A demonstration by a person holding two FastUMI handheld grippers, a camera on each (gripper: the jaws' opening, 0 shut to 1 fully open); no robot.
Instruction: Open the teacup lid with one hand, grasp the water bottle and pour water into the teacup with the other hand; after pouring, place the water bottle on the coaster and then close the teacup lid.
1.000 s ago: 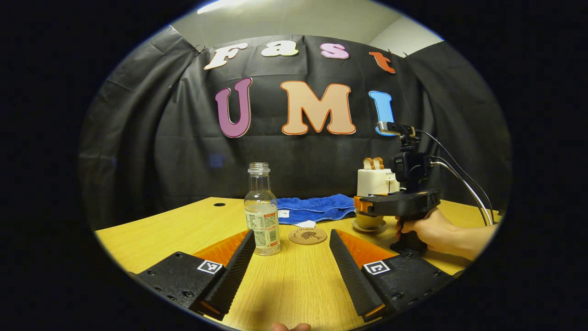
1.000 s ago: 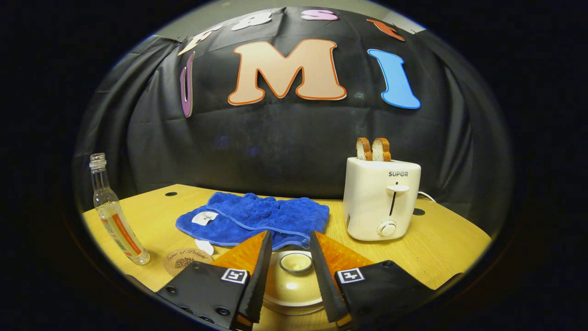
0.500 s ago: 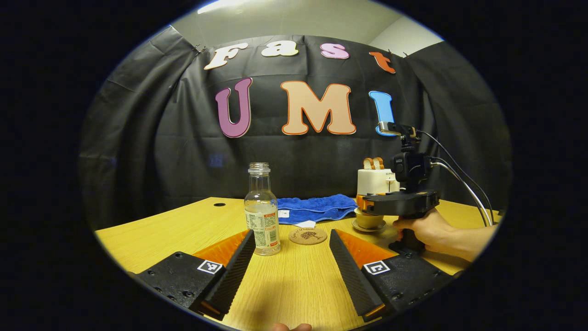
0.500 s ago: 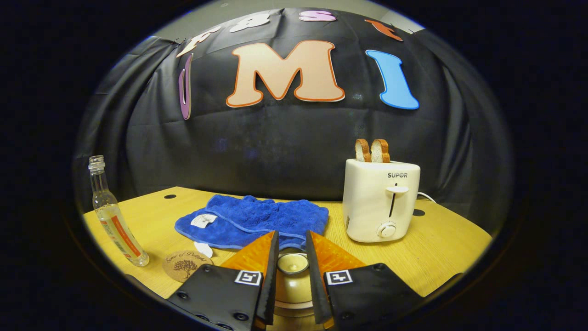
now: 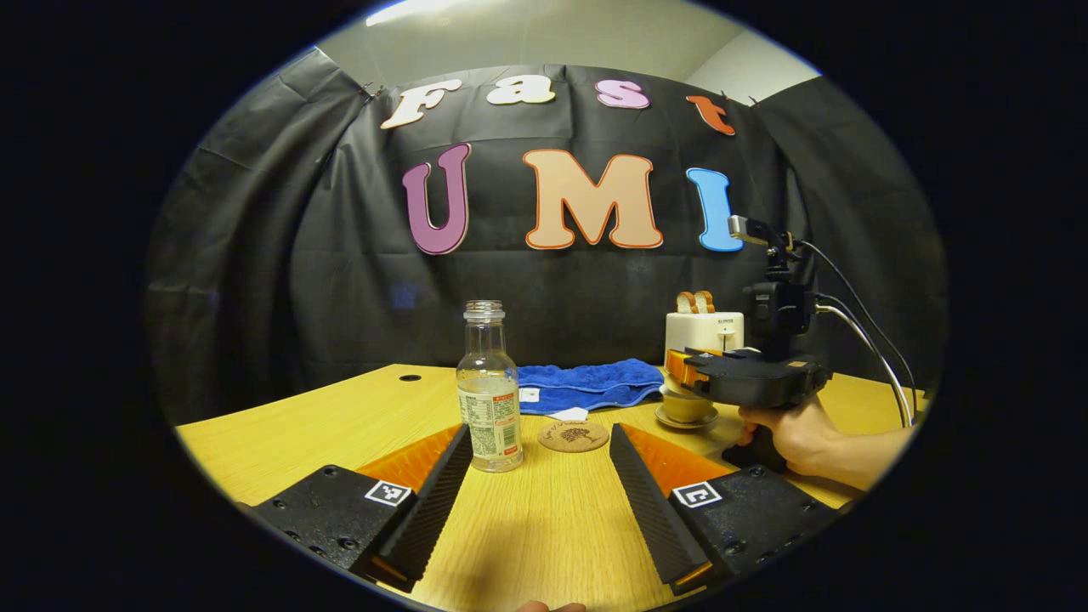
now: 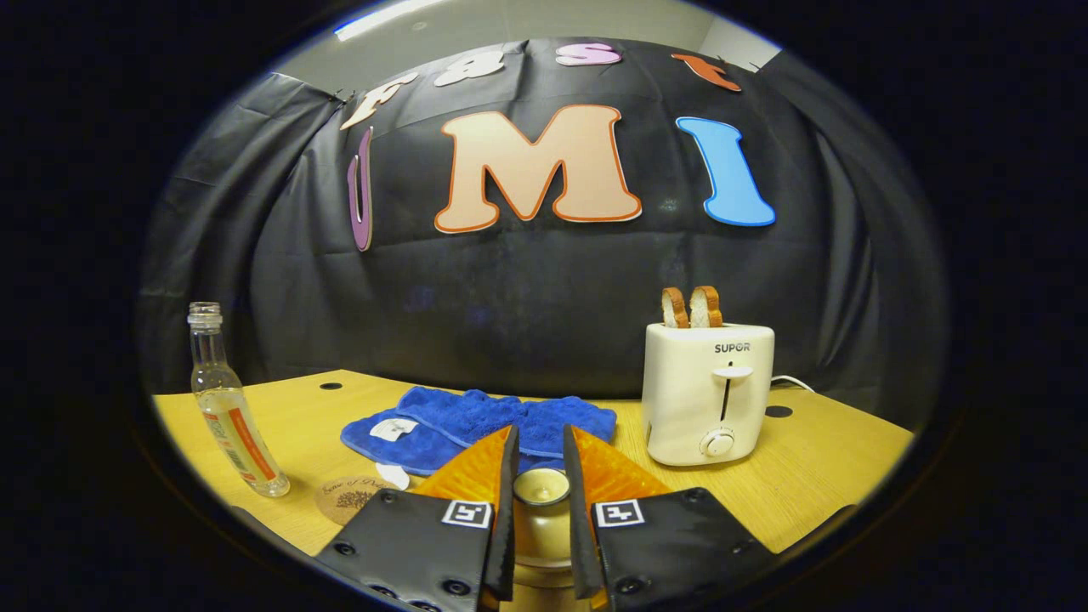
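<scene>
Since the earlier frame the right gripper (image 6: 539, 510) has clenched on the knob of the teacup lid (image 6: 541, 486) and begun lifting: in the right gripper view the lid's wide dome has dropped mostly out of sight at the bottom centre, and the table and toaster sit lower than they did. In the left gripper view that same gripper (image 5: 680, 367) has risen and tipped up at right of centre, the hand (image 5: 795, 433) below it.

Nearest in the left gripper view, the left gripper (image 5: 540, 493) is spread wide and grasps nothing, low over the wooden table (image 5: 527, 544). The relation that matters: the water bottle (image 5: 490, 391) stands just ahead of the tip of the finger at lower left, left of the gap's centre line, its long axis upright. This hand is plainly the nearer one for it; a small shift toward the frame's left should bring the bottle between the fingers.

The bottle is clear, smooth plastic, uncapped, narrow-necked, with a paper label and water low inside. Just to its right lies the round, flat cork coaster (image 5: 574, 436). Further right, the glazed cream teacup (image 5: 685, 408) sits on its saucer under the raised lid. Behind lie a rumpled blue towel (image 5: 586, 384) and a smooth white toaster (image 6: 705, 393) holding two slices.
</scene>
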